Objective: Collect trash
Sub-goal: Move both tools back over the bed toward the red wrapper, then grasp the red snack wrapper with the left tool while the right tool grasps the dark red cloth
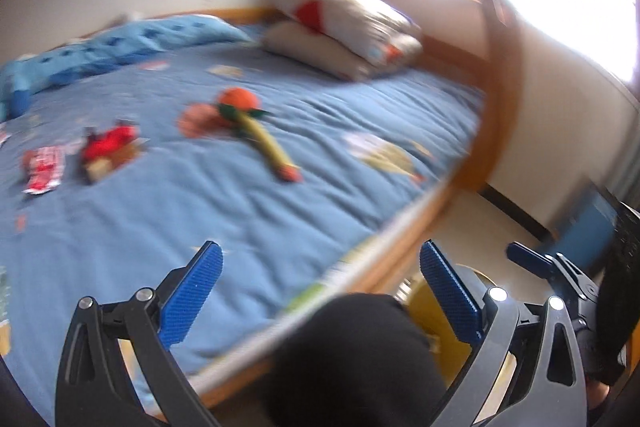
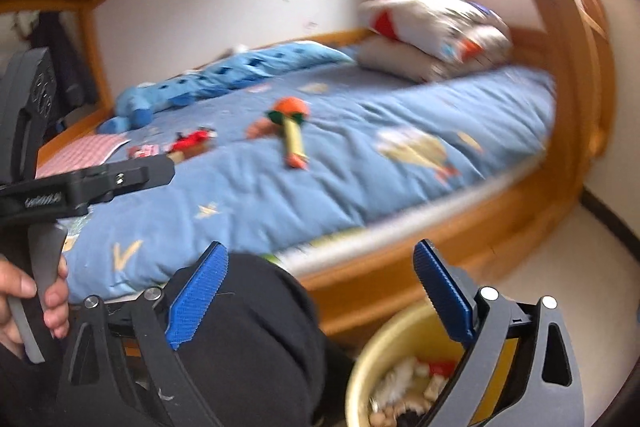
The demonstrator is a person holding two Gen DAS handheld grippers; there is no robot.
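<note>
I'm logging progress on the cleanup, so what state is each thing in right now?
left gripper: jaws open, empty
right gripper: jaws open, empty
yellow bin: on the floor by the bed, partly filled
red wrapper: lying on the bed, not collected
orange and yellow piece: lying on the bed
pillows: stacked
</note>
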